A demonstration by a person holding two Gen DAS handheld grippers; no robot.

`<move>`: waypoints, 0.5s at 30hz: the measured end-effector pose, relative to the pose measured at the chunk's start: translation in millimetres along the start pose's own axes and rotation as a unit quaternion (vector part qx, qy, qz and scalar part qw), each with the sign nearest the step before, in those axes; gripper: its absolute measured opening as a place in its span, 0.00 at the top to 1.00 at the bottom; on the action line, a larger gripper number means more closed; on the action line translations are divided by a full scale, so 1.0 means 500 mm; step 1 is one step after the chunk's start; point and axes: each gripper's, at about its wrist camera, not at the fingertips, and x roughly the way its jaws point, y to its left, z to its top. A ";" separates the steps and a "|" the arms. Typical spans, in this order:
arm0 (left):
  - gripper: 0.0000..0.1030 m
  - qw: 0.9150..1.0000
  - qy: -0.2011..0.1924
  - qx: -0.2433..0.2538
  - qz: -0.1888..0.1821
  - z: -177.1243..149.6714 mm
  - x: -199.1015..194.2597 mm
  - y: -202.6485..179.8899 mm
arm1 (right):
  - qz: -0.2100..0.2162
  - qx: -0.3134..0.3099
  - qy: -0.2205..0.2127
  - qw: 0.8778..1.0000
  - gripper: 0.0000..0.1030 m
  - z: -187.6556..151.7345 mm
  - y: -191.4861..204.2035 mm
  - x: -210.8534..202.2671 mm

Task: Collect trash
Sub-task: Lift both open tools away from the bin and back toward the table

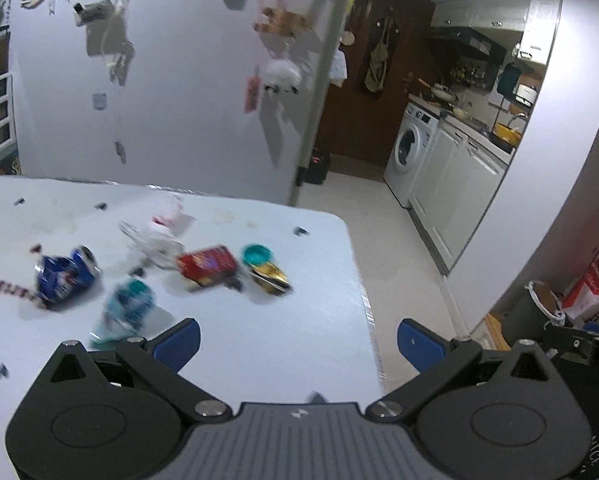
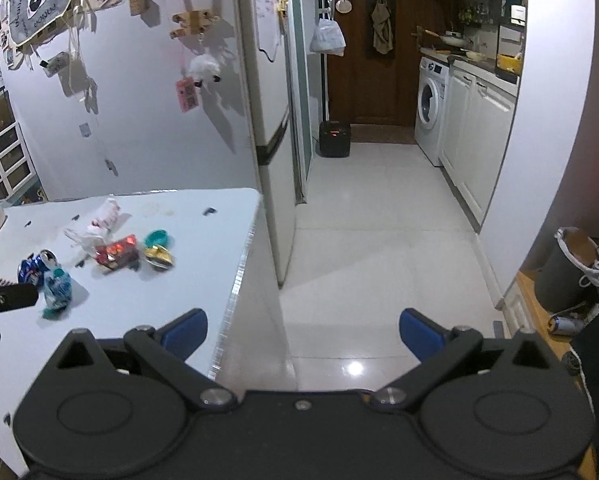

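Left gripper (image 1: 298, 343), blue pads, jaws spread wide, nothing between them; hovers above near edge of white table (image 1: 259, 340). Right gripper (image 2: 303, 334) likewise spread and empty, over the table's right corner and pale tiled floor (image 2: 379, 260).

Trash clustered mid-table: crushed blue drink can (image 1: 65, 274), crumpled teal-and-white wrapper (image 1: 125, 308) just beside it, red snack packet (image 1: 207, 266), teal round lid (image 1: 256, 255) touching gold foil wrapper (image 1: 270, 276), crumpled white plastic bag (image 1: 159, 232) behind. Left view motion-blurred.

Grey lined trash bin (image 2: 567, 272) on floor at far right, well apart from table.
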 end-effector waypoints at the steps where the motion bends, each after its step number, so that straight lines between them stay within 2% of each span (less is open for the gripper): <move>1: 0.00 1.000 -0.003 0.003 0.001 0.005 -0.003 0.020 | 0.000 0.001 -0.001 1.000 0.00 0.002 0.020 0.002; 6: 0.00 1.000 -0.012 0.011 0.012 0.024 -0.011 0.118 | 0.003 -0.002 -0.010 1.000 0.00 0.014 0.129 0.020; 15: 0.00 0.999 -0.013 -0.008 0.040 0.057 0.000 0.290 | 0.031 -0.022 -0.011 0.999 0.00 0.047 0.309 0.073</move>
